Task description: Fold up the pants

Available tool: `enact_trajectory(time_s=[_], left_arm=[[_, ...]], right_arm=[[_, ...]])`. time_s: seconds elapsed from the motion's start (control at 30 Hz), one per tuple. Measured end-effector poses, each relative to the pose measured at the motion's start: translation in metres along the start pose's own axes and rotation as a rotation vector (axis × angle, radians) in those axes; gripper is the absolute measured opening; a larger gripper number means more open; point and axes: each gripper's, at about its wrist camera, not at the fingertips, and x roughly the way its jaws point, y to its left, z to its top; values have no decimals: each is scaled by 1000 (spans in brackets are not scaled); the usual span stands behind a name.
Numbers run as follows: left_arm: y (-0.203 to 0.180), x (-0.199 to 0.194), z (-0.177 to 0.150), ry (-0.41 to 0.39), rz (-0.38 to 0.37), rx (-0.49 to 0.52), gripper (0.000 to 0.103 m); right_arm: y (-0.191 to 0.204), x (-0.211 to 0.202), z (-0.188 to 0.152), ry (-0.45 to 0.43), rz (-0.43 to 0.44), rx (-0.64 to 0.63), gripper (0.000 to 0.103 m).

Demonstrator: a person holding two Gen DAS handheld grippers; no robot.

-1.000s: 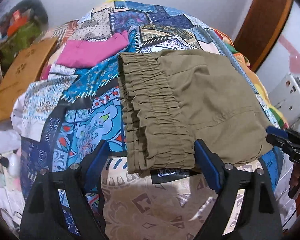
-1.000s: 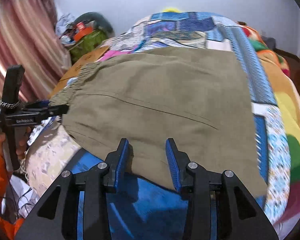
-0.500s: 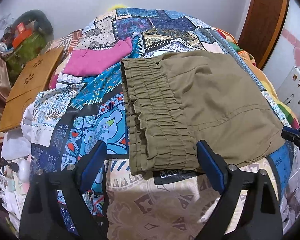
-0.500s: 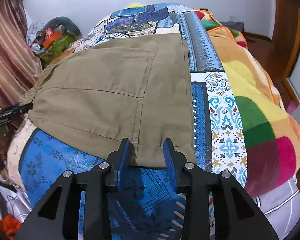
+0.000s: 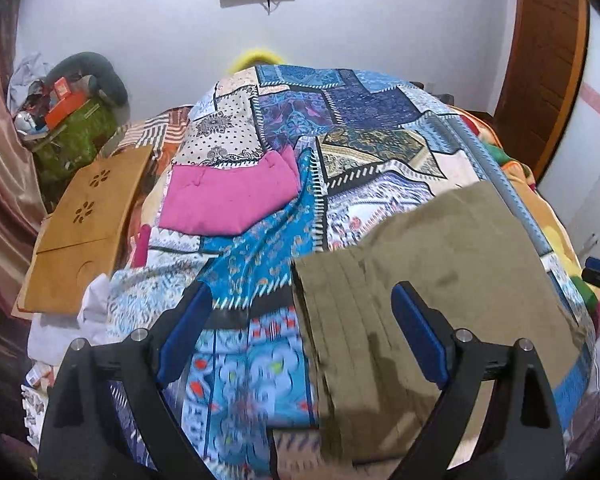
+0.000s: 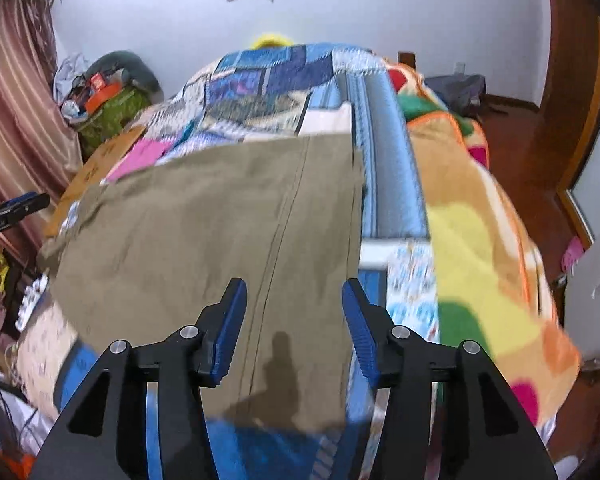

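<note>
Olive-green pants lie folded flat on the patchwork bedspread, their gathered elastic waistband toward the left. My left gripper is open and empty, hovering over the waistband's left edge. In the right wrist view the pants spread across the bed's near side, with a seam running down the middle. My right gripper is open and empty above the pants' near right part. Both views are motion-blurred.
A pink cloth lies on the bedspread beyond the pants. A wooden lap tray leans at the bed's left side. A colourful blanket covers the bed's right. Clutter and a curtain stand at the left.
Both grippers moved forward over the pants and the views tilted up. The right gripper's jaws opened wider. The pants stayed flat.
</note>
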Motion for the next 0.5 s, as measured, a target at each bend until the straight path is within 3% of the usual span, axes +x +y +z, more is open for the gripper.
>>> enact_trajectory(time_s=[0.2,0.4,0.5], left_arm=[[11,48,16,82,-50,-31,92],[14,85,13,143,-65,-43,92],[15,97,11,146,-79,-55,92]], right_arm=[[-14,34,47,-15,-20,-22,49],[-26,87,87,-11,-38,-68,49],[-25,112,103,14,12,-59,49]])
